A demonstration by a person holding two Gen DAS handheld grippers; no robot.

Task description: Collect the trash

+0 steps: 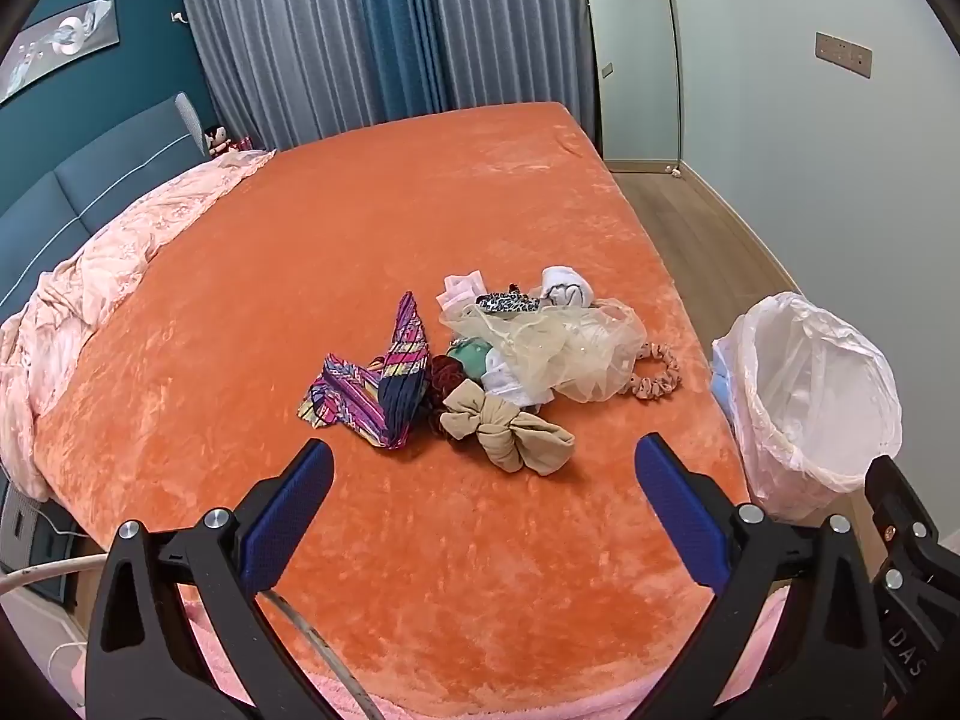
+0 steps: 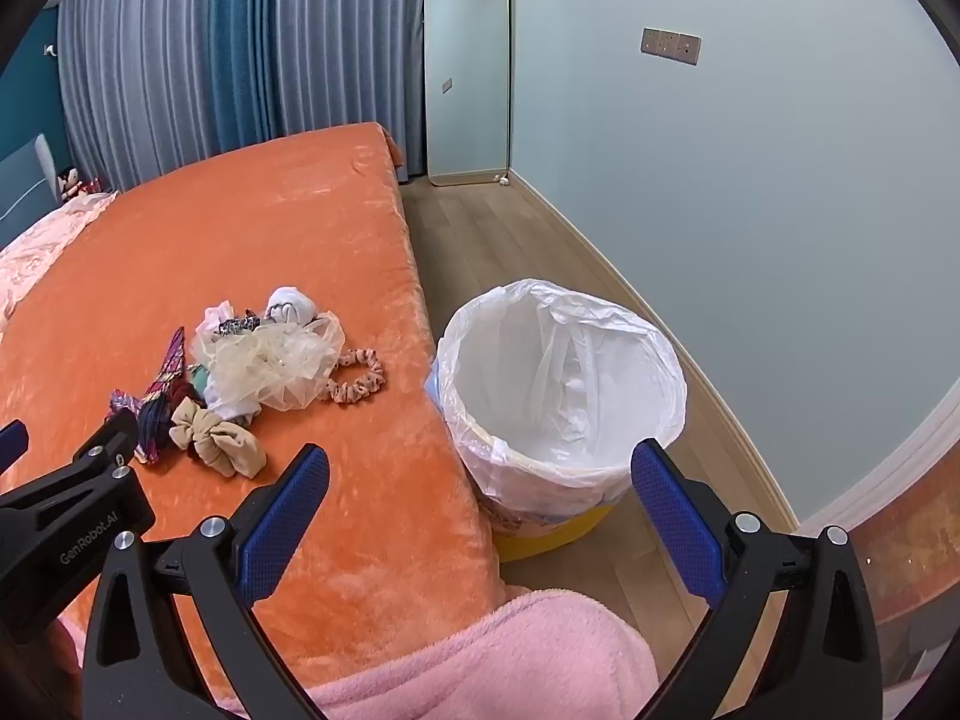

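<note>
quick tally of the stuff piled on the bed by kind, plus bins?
Bow-shaped fabric pieces: 2 (beige bow, striped multicolour bow)
Scrunchies: 3 (pink patterned scrunchie, leopard-print scrunchie, dark red scrunchie)
Sheer cream mesh piece: 1
White rolled cloth: 1
Lined bin: 1
Total: 8. More pieces lie under the mesh, too hidden to count.

The tulle wad (image 1: pixel 558 354) covers part of the white cloth (image 1: pixel 507 381) beneath; at 3 o'clock, the bed edge (image 1: pixel 714 414) hides the bin's (image 1: pixel 810 396) base.
</note>
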